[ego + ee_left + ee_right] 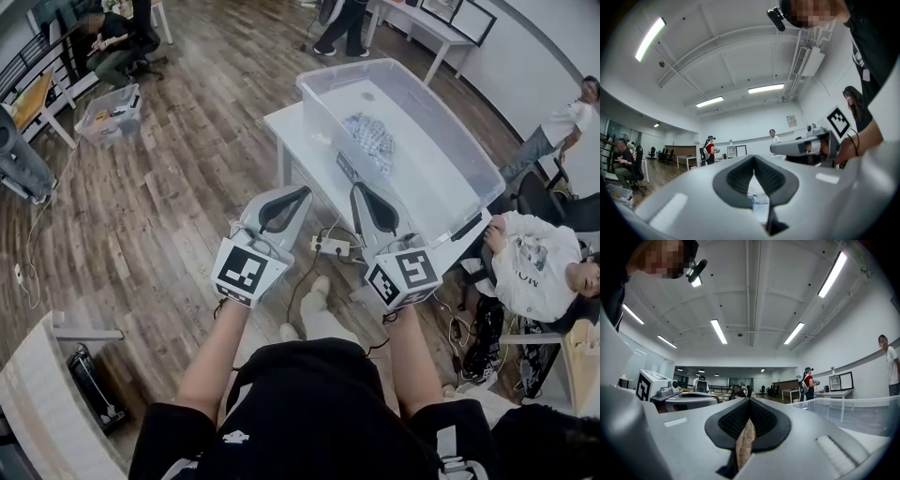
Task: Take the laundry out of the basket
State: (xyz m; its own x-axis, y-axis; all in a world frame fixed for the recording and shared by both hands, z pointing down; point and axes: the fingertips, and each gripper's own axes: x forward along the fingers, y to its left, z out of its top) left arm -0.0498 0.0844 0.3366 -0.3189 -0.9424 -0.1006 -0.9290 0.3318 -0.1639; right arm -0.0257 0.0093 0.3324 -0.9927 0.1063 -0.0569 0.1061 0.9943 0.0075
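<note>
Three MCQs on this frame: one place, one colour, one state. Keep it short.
1. The cloth lies: A) in the clear basket B) on the floor C) on a chair
2. The cloth is: A) red B) blue-and-white checked C) black
3. Jaws of the left gripper are: A) wide open B) shut on cloth C) shut, empty
Key: 1 A, it rests on the basket's bottom; 2 B, checks show in the head view; 3 C, pads meet, nothing between.
</note>
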